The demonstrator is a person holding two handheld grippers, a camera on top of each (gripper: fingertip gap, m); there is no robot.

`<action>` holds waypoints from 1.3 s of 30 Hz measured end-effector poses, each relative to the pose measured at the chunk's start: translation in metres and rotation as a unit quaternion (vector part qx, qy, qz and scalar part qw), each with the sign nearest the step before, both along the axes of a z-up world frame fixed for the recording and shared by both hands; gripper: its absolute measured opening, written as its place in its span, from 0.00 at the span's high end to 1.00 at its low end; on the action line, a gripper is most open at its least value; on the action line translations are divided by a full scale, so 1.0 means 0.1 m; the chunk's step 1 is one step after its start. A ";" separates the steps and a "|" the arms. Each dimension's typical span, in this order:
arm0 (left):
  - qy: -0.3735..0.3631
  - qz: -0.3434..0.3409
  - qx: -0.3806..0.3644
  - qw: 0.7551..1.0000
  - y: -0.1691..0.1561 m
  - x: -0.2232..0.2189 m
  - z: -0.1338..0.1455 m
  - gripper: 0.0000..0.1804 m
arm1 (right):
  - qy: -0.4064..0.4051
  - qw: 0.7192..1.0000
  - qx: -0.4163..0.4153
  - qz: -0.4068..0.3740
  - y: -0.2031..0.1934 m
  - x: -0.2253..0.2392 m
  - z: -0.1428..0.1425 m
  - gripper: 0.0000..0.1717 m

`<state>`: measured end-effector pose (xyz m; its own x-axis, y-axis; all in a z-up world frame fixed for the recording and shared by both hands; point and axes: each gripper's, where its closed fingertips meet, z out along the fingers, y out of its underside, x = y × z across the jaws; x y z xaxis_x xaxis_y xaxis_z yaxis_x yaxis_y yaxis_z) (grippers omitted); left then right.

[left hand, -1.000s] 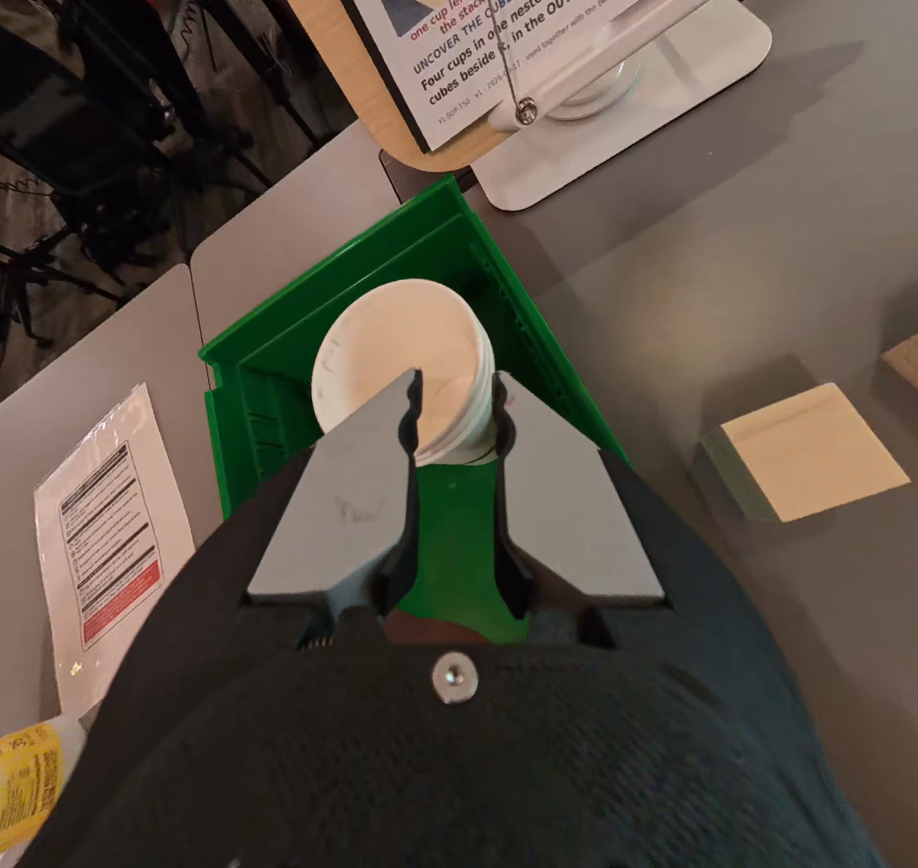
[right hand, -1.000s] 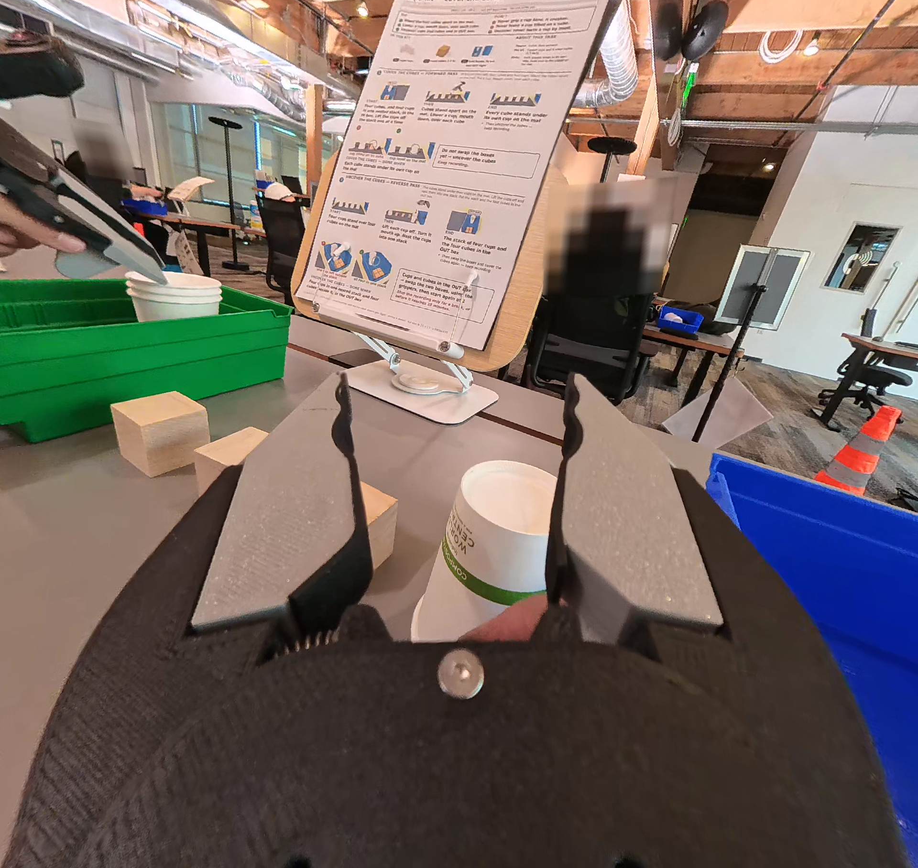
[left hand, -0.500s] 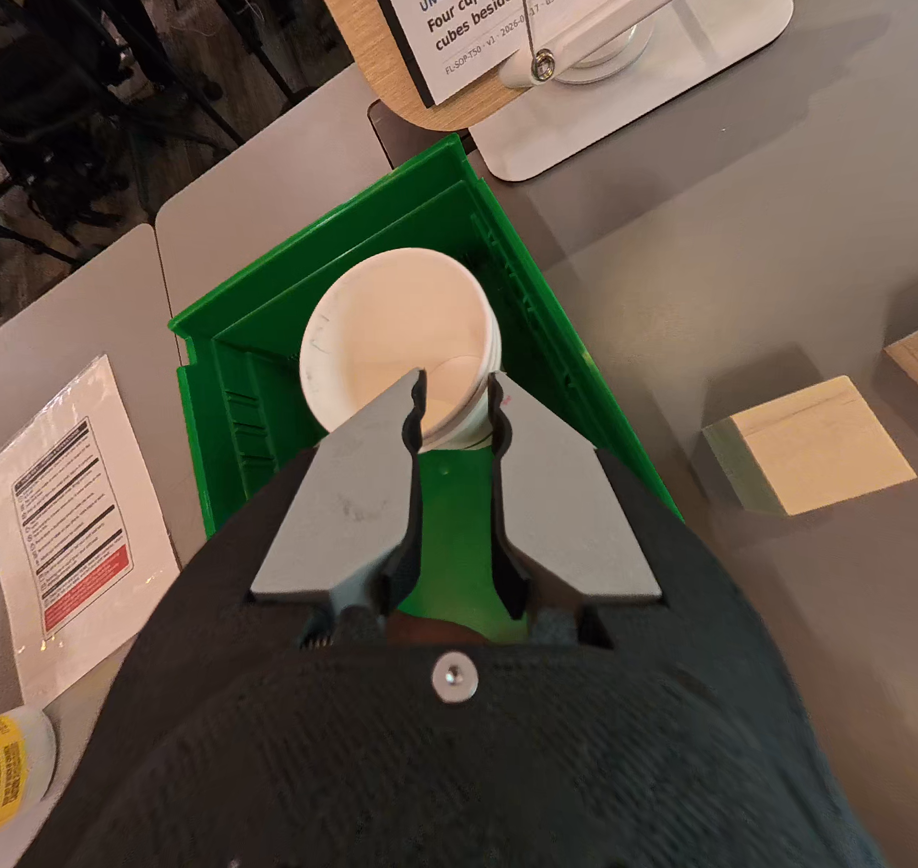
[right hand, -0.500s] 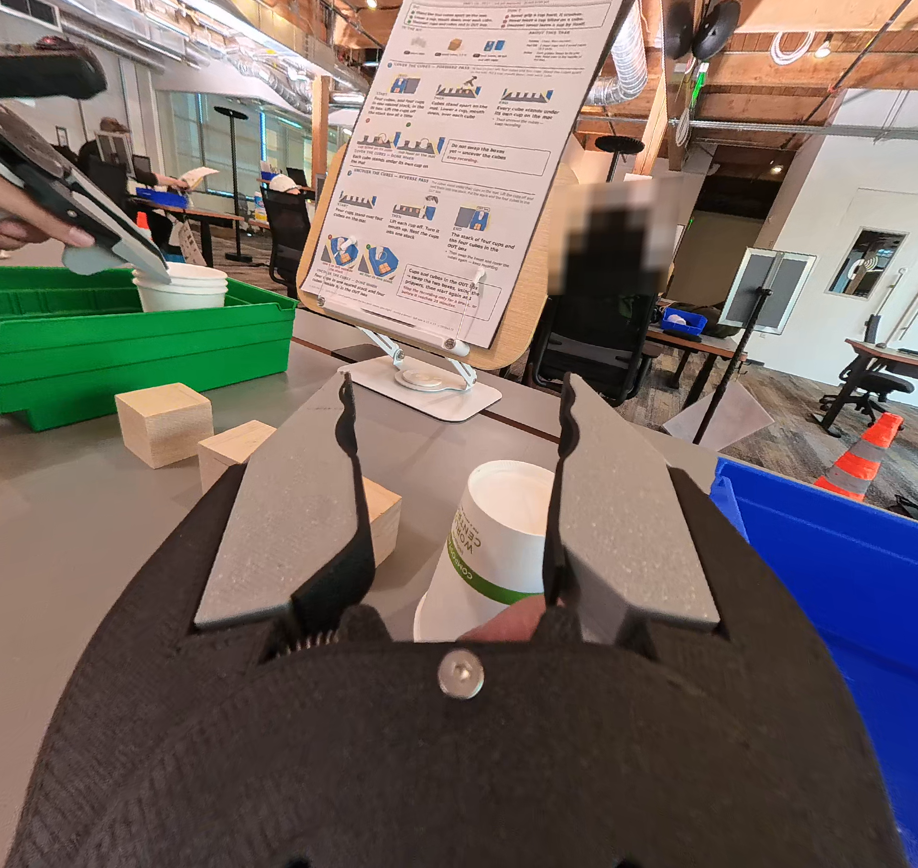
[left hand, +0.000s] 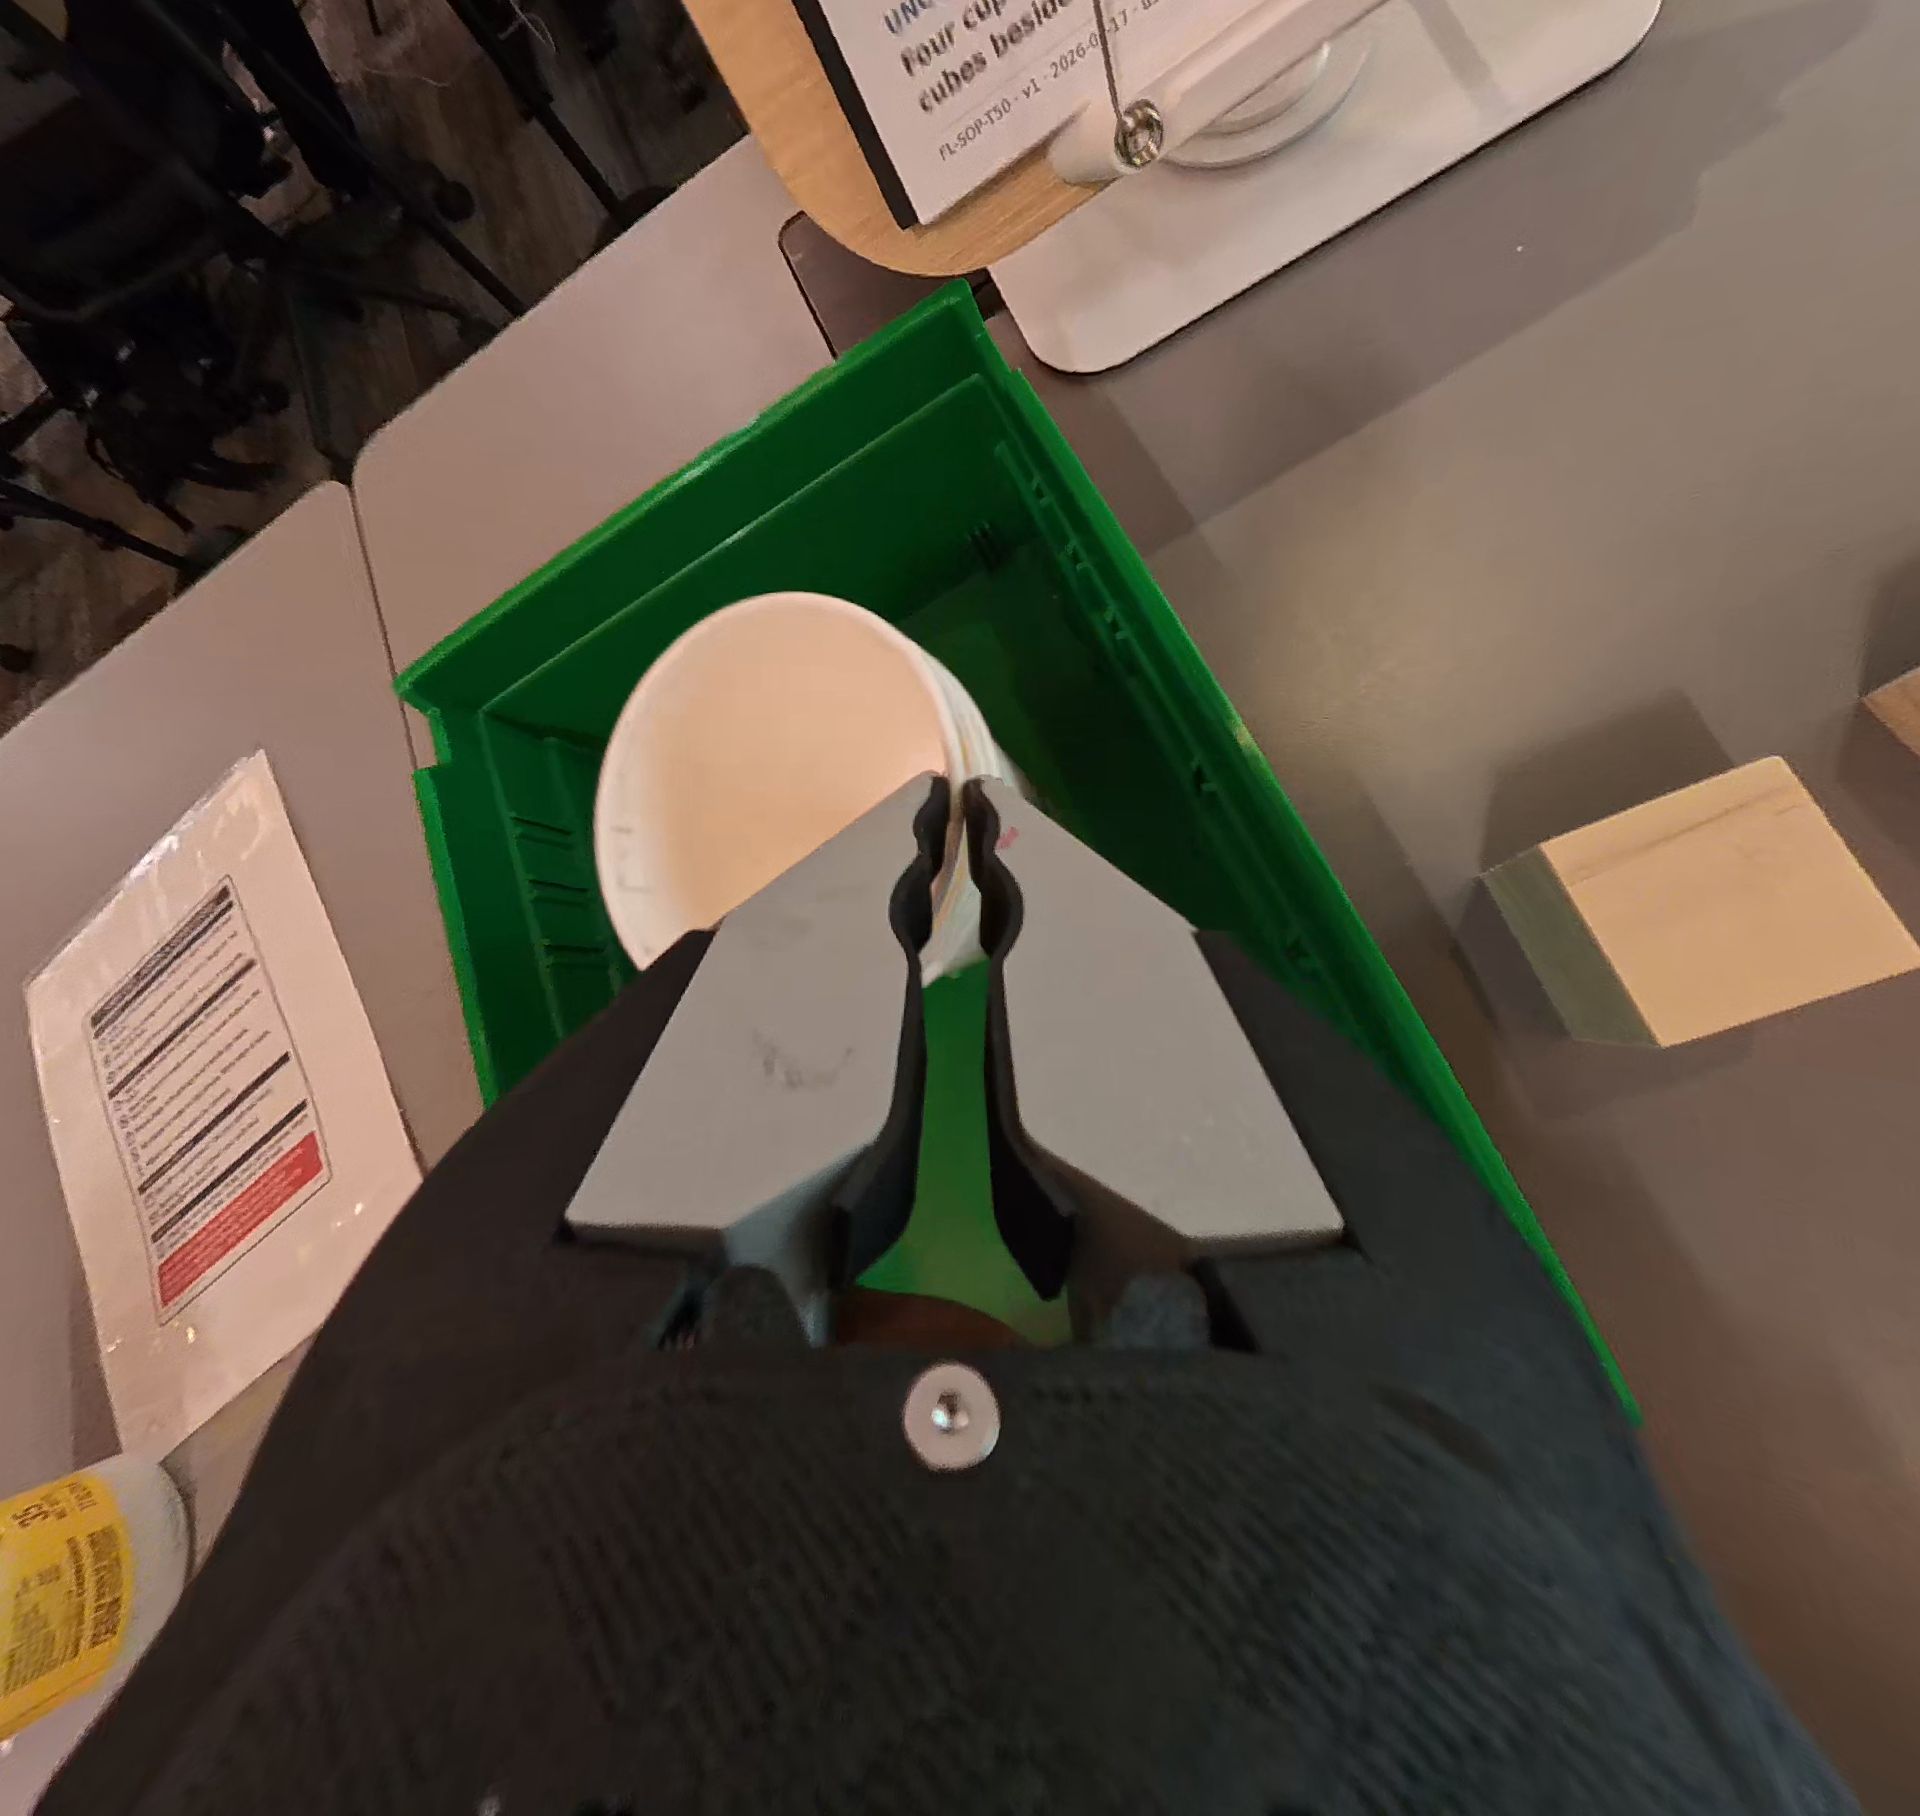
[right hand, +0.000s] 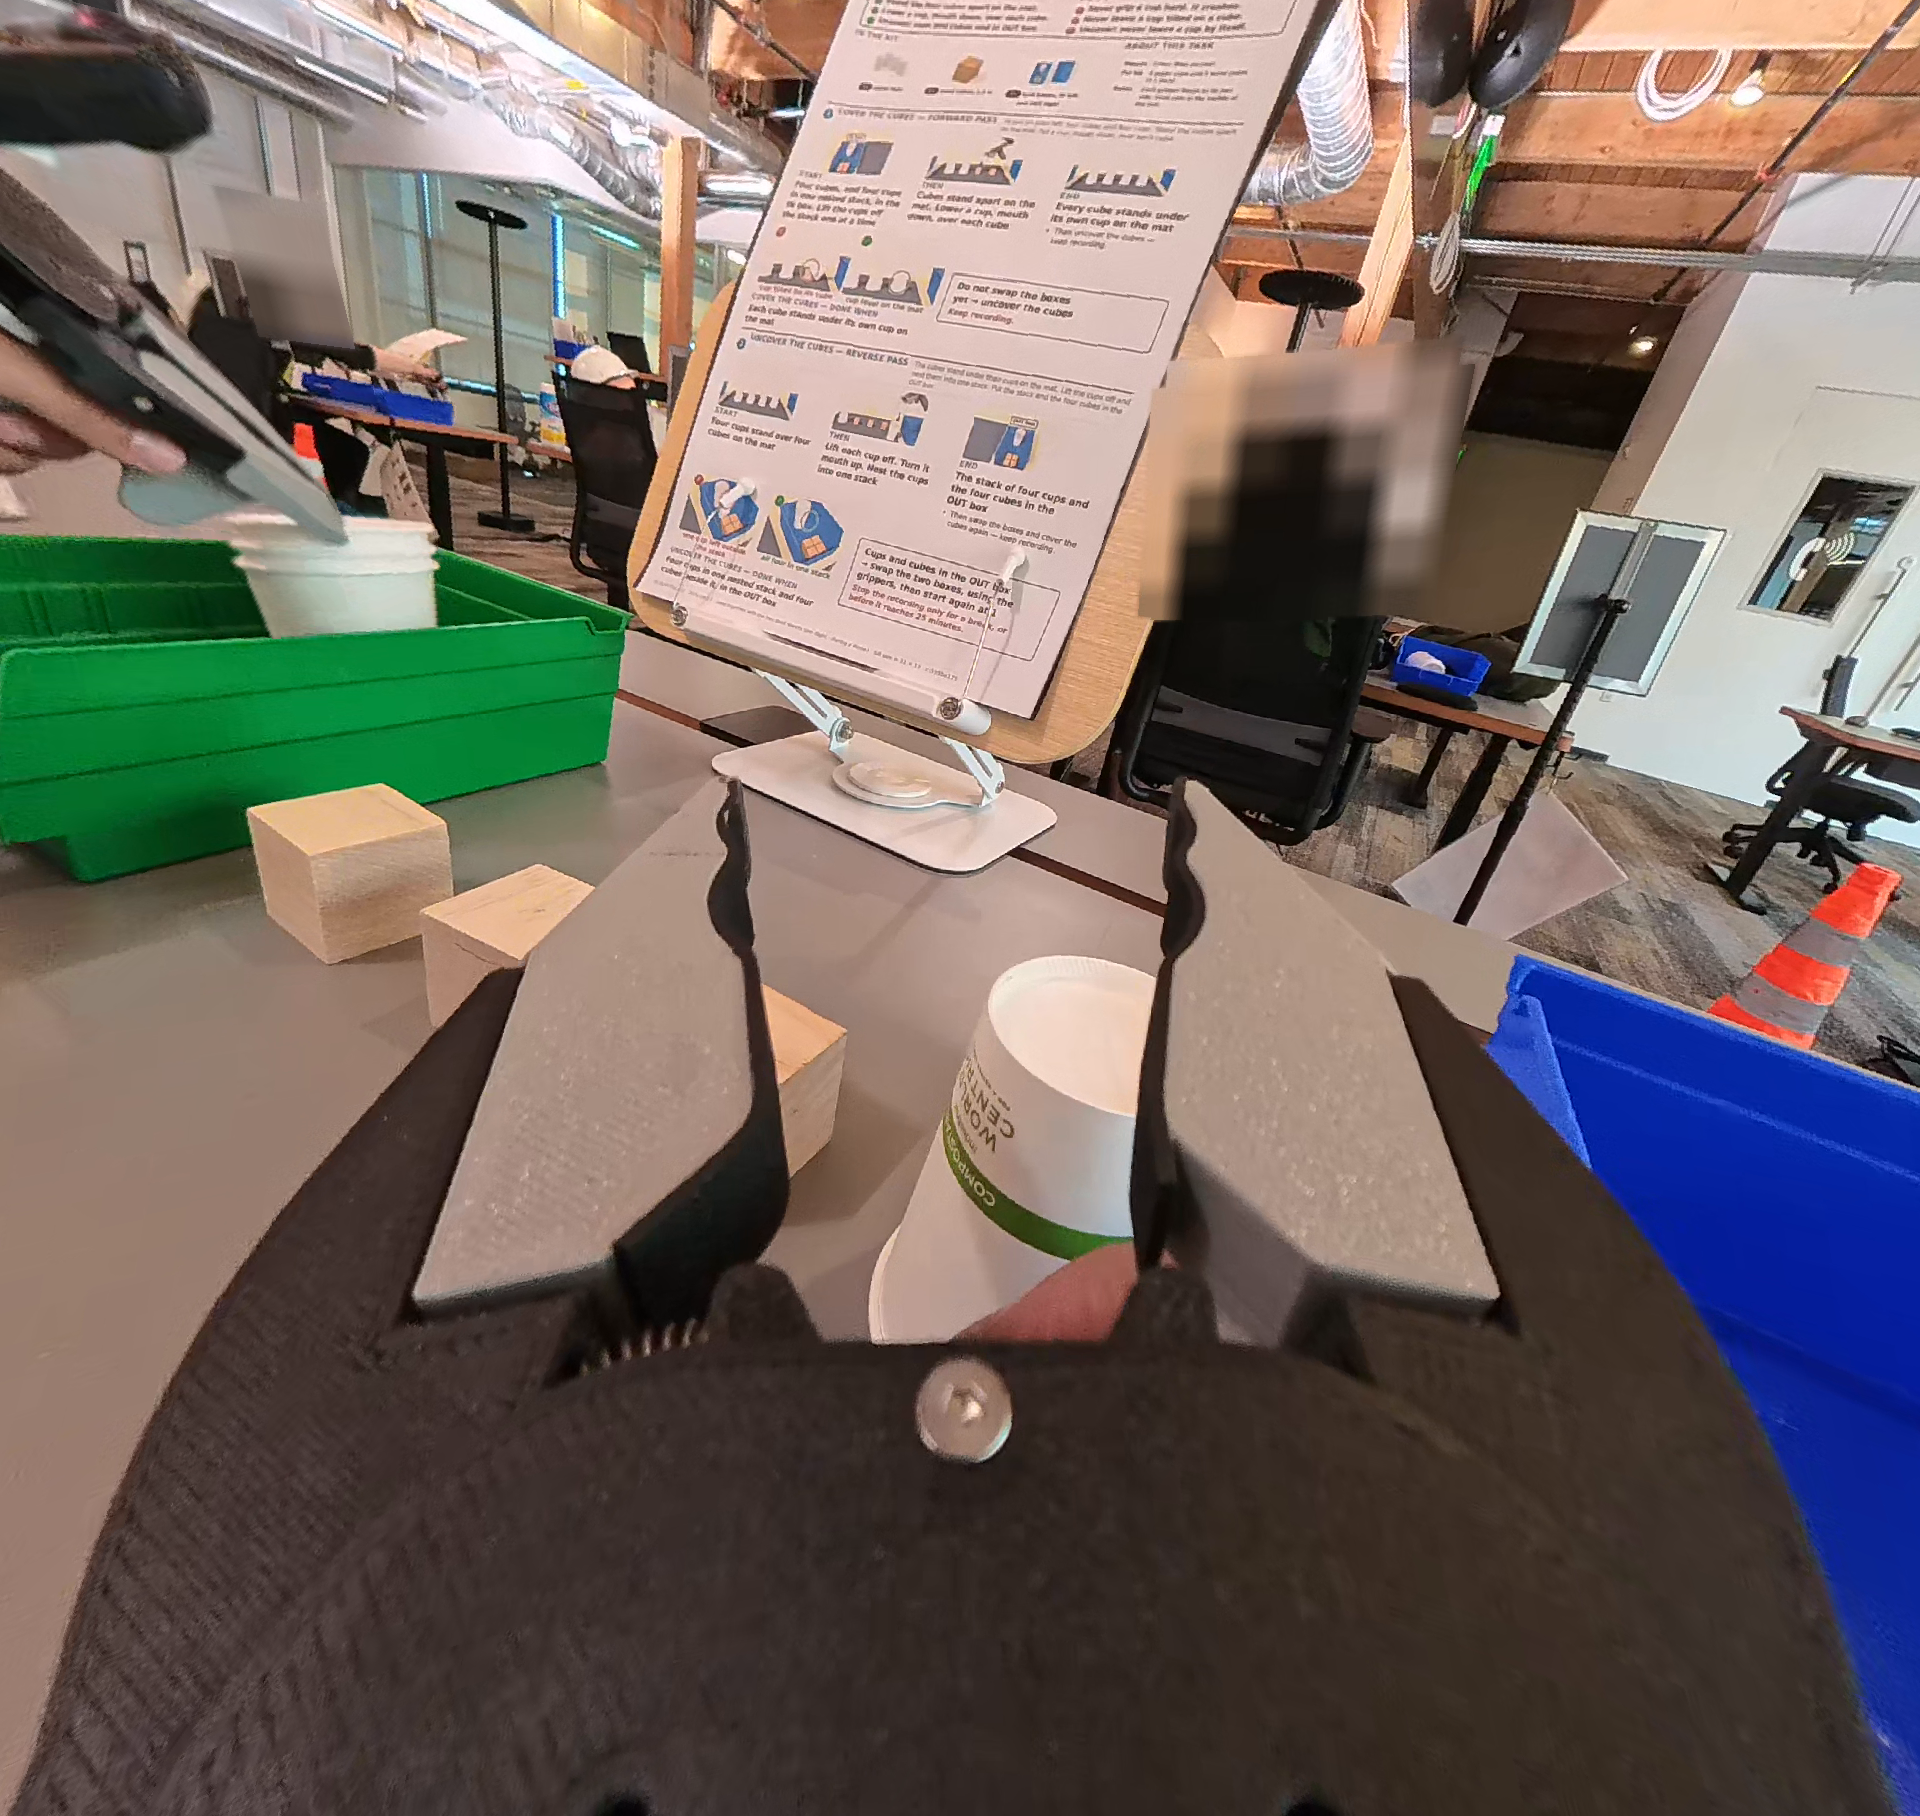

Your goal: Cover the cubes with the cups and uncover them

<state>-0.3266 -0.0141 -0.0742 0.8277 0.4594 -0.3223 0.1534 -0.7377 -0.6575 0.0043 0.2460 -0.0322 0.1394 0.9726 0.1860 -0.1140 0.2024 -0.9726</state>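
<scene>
Three wooden cubes [right hand: 348, 867], two bins [right hand: 312, 706]

A printed instruction sheet [right hand: 977, 312] with headings, small diagrams and text stands on a tilted stand at upper centre. An upside-down white paper cup [right hand: 1023, 1143] at lower centre carries green-banded lettering. A laminated label sheet [left hand: 208, 1080] lies at left. A yellow-labelled bottle [left hand: 62, 1579] sits at lower left.

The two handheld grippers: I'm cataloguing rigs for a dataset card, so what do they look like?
Both look alike. The left gripper and right gripper each have a rounded black body with a finely ribbed, textured surface and one silver screw at its middle. Two flat grey wedge-shaped jaws taper to a point, each lined along its inner edge with a wavy black pad. No cables, sleeves or gloves show.
</scene>
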 end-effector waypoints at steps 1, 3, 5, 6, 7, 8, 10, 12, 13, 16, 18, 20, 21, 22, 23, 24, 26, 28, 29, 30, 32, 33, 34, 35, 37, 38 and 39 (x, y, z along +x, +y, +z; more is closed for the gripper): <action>0.007 0.004 0.009 1.000 -0.01 -0.02 0.06 0.99 | -0.001 1.000 0.001 0.001 0.00 0.00 0.00 0.55; 0.019 0.011 0.031 0.999 -0.04 -0.05 0.19 0.99 | -0.005 1.000 0.002 0.003 -0.01 -0.01 -0.02 0.55; 0.037 0.016 0.047 0.998 -0.07 -0.07 0.33 0.99 | -0.008 1.000 0.002 0.005 -0.03 -0.02 -0.03 0.55; 0.048 0.018 0.052 0.997 -0.08 -0.08 0.40 0.99 | -0.010 1.000 0.003 0.007 -0.03 -0.03 -0.04 0.55; 0.061 0.019 0.055 0.996 -0.10 -0.09 0.48 0.99 | -0.013 1.000 0.003 0.010 -0.05 -0.03 -0.05 0.56; 0.075 0.020 0.063 0.995 -0.12 -0.10 0.58 0.99 | -0.017 1.000 0.004 0.017 -0.07 -0.04 -0.07 0.57; 0.089 0.024 0.106 0.990 -0.15 -0.10 0.83 0.99 | -0.029 0.999 0.001 0.039 -0.14 -0.07 -0.11 0.58; 0.081 0.015 0.172 0.982 -0.12 0.00 1.10 0.99 | -0.037 0.998 -0.004 0.055 -0.19 -0.10 -0.15 0.57; 0.070 -0.001 0.207 0.976 -0.08 0.10 1.23 0.99 | -0.040 0.997 -0.007 0.060 -0.21 -0.11 -0.17 0.56; 0.036 -0.103 0.279 0.954 0.17 0.65 1.54 0.99 | -0.039 0.996 -0.028 0.082 -0.28 -0.12 -0.17 0.54; 0.034 -0.171 0.298 0.938 0.33 1.08 1.69 0.99 | -0.041 0.991 -0.050 0.119 -0.41 -0.13 -0.18 0.54; 0.020 -0.244 0.338 0.909 0.49 1.60 1.85 0.99 | -0.047 0.981 -0.077 0.171 -0.60 -0.15 -0.20 0.55; 0.012 -0.278 0.361 0.890 0.56 1.86 1.93 0.99 | -0.051 0.973 -0.096 0.204 -0.72 -0.15 -0.21 0.55; 0.002 -0.309 0.385 0.870 0.62 2.12 1.99 0.99 | -0.054 0.962 -0.118 0.240 -0.86 -0.15 -0.22 0.55; -0.009 -0.335 0.404 0.851 0.69 2.36 2.01 0.99 | -0.057 0.950 -0.137 0.276 -0.99 -0.14 -0.22 0.55; -0.019 -0.356 0.419 0.835 0.77 2.57 2.00 0.99 | -0.059 0.938 -0.152 0.306 -1.12 -0.13 -0.22 0.54; -0.044 -0.391 0.440 0.807 0.95 2.97 1.91 0.99 | -0.055 0.920 -0.174 0.348 -1.30 -0.11 -0.19 0.51; -0.060 -0.408 0.458 0.787 1.12 3.27 1.75 0.99 | -0.036 0.901 -0.203 0.383 -1.39 -0.06 -0.10 0.49; -0.063 -0.415 0.461 0.782 1.19 3.38 1.65 0.99 | -0.019 0.890 -0.226 0.395 -1.39 -0.03 -0.03 0.48; -0.062 -0.417 0.462 0.780 1.27 3.44 1.55 0.99 | 0.002 0.880 -0.251 0.404 -1.35 0.01 0.06 0.47; -0.083 -0.413 0.466 0.778 1.39 3.50 1.33 0.99 | 0.037 0.864 -0.301 0.402 -1.17 0.04 0.20 0.44; -0.107 -0.411 0.477 0.769 1.42 3.52 1.25 0.99 | 0.050 0.859 -0.326 0.392 -1.04 0.03 0.23 0.44; -0.131 -0.407 0.483 0.764 1.44 3.53 1.18 0.99 | 0.061 0.850 -0.351 0.389 -0.92 0.03 0.25 0.45; -0.148 -0.402 0.486 0.761 1.46 3.52 1.10 0.99 | 0.071 0.839 -0.373 0.389 -0.81 0.04 0.28 0.47; -0.178 -0.406 0.478 0.758 1.48 3.54 0.92 0.99 | 0.086 0.828 -0.404 0.381 -0.65 0.04 0.29 0.49; -0.196 -0.414 0.466 0.757 1.49 3.57 0.82 0.99 | 0.086 0.829 -0.409 0.371 -0.60 0.03 0.28 0.49; -0.209 -0.421 0.456 0.756 1.49 3.60 0.73 0.99 | 0.084 0.833 -0.410 0.362 -0.57 0.01 0.26 0.48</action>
<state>0.0336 0.1347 -0.0013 0.8922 -0.4135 0.1817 0.2174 0.0405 -0.9752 0.0053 0.1887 -0.0061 -0.5818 0.6037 -0.5450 -0.0657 -0.7028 -0.7084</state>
